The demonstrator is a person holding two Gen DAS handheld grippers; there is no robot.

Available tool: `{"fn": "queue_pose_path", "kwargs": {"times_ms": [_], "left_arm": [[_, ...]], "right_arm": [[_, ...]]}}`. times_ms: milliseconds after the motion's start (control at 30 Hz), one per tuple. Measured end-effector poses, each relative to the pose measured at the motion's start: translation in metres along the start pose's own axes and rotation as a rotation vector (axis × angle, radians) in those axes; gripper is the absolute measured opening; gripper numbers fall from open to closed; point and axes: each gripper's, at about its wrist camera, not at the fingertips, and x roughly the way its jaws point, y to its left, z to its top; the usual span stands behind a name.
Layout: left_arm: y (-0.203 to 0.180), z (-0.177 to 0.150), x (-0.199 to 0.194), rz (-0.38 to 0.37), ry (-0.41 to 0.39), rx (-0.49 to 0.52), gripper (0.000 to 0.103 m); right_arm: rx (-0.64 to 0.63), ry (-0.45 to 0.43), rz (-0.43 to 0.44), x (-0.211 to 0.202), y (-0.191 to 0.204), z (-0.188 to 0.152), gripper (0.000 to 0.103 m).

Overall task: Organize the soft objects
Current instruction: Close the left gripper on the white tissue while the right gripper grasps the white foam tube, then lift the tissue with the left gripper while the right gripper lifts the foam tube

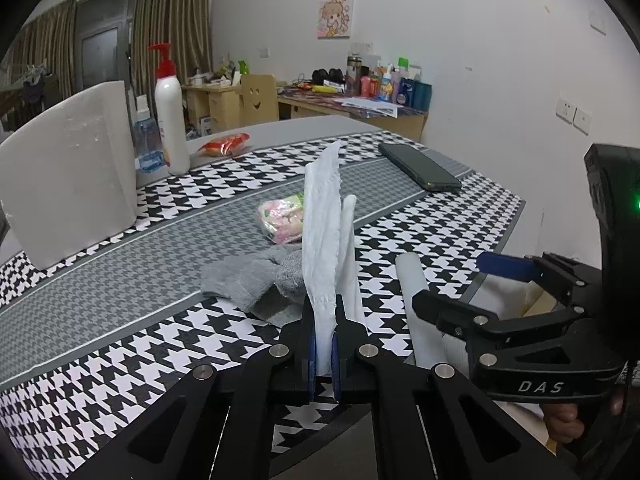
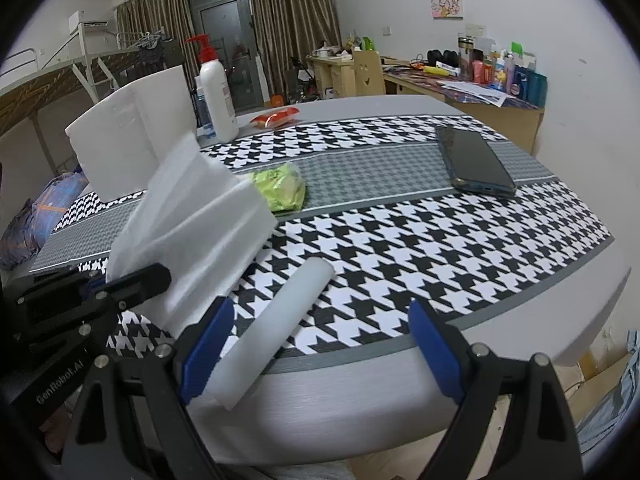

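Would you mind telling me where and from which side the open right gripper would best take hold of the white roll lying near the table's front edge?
Probably at the near end of the white roll, which overhangs the table edge. It is a long cylinder pointing away from the right gripper, whose jaws stand wide open around that end, so coming straight in from the front and closing across its round width seems simplest.

Table (image 2: 520, 300) — houndstooth cloth (image 2: 380, 240) carrying phone (image 2: 472, 162), grey socks (image 1: 256, 280), lotion bottle (image 1: 172, 120).
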Motion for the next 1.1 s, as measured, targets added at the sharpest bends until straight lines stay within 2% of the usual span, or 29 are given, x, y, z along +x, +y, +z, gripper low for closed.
{"fn": "queue_pose_path", "kwargs": {"times_ms": [267,433,500,600,633,700,867,1100], "left_arm": [[0.007,0.000,-0.005,0.012,-0.017,-0.023,0.006],[0.009,-0.002,-0.007,0.015,-0.021,-0.028,0.006],[0.011,-0.002,-0.008,0.016,-0.024,-0.029,0.006],[0.011,-0.004,-0.010,0.015,-0.025,-0.031,0.006],[0.012,-0.004,-0.011,0.015,-0.026,-0.032,0.006],[0.013,-0.004,-0.013,0.015,-0.028,-0.036,0.006],[0.015,-0.004,-0.019,0.023,-0.039,-0.041,0.006],[0.011,0.000,-0.029,0.018,-0.066,-0.033,0.006]], "right_arm": [[-0.025,0.033,-0.010,0.007,0.011,-0.001,0.089],[-0.033,0.077,-0.057,0.015,0.020,-0.001,0.066],[-0.053,0.088,-0.076,0.016,0.027,-0.001,0.062],[-0.075,0.102,-0.096,0.018,0.036,0.001,0.046],[-0.081,0.105,-0.090,0.018,0.039,0.001,0.037],[-0.085,0.113,-0.098,0.018,0.043,0.002,0.033],[-0.052,0.105,-0.080,0.015,0.035,0.004,0.015],[-0.046,0.077,-0.061,0.005,0.033,0.006,0.015]]}}
